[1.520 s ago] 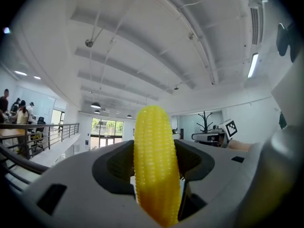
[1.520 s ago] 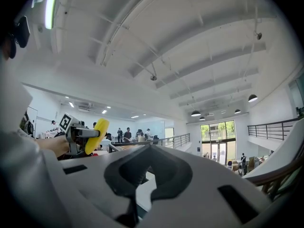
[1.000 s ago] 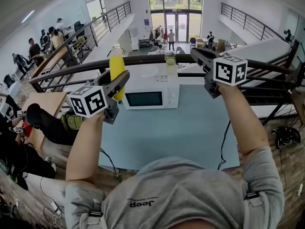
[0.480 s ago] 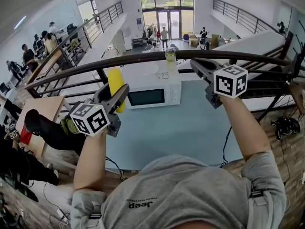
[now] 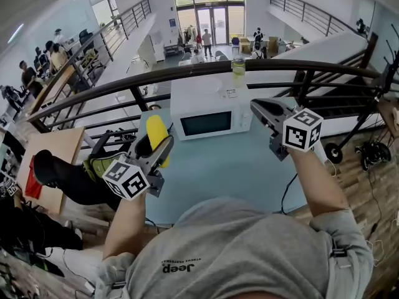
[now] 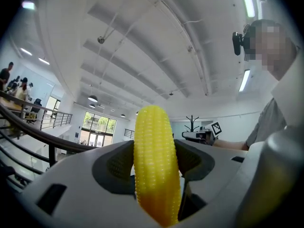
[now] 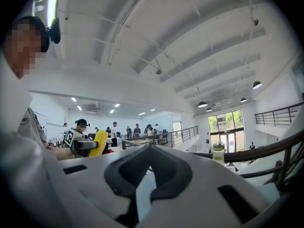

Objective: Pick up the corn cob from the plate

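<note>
The corn cob [image 6: 156,165] stands upright, clear of the table, clamped across its lower half between the jaws of the left gripper [image 5: 157,144]. Its rounded top pokes above them. The even yellow rows and glossy look suggest a light, stiff plastic model. The round, tapering body could twist or slip, so a hold across the thick middle, as here, seems safest. The right gripper [image 7: 151,145] is held out level alongside, jaws closed together on nothing. Both hang over a pale blue table [image 5: 249,167]. A white microwave [image 5: 211,113] sits at its far edge with a bottle [image 5: 238,70] on top and a dark railing [image 5: 187,73] behind. No plate can be made out for certain.
</note>
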Available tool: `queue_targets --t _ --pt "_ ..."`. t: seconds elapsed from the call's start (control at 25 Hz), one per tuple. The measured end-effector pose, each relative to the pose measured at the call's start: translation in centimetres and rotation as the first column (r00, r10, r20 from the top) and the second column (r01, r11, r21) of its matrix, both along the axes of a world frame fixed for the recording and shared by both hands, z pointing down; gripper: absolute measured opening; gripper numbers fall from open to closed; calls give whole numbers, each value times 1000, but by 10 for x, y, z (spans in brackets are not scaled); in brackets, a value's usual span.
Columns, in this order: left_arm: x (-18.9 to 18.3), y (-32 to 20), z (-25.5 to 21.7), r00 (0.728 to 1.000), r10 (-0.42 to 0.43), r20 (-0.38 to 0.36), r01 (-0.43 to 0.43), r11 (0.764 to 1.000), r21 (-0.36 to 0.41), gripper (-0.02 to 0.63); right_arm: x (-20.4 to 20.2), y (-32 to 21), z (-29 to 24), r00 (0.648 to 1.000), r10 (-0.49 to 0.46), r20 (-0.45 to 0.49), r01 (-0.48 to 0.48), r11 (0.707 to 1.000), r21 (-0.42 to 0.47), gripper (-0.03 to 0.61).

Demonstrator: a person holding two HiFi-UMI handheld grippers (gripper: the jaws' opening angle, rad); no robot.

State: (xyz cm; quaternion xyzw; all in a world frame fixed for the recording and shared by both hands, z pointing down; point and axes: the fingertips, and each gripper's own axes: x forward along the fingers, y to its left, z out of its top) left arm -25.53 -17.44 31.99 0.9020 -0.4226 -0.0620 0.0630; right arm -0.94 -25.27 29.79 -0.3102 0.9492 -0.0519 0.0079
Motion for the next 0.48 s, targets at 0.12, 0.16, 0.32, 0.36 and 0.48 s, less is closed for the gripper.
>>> queue_targets --t 0.12,0.16,0.32,0.36,0.48 --pt "-18 7 23 1000 -1 4 1 1000 -13 268 -15 14 26 998 -49 24 50 999 -18 15" --pt "-21 8 32 1000 -2 10 3 1000 -19 268 -19 18 36 998 -64 19 64 998 -23 15" --pt "-27 14 64 1000 -13 3 13 999 -52 268 -23 28 75 997 -75 -7 75 994 -79 15" --pt "-26 16 71 1000 -15 -5 15 998 -55 268 -20 29 83 997 -71 0 71 993 -98 15" --pt "-20 24 89 1000 -23 -20 22 998 -62 268 -10 33 107 998 -56 19 58 988 -144 15"
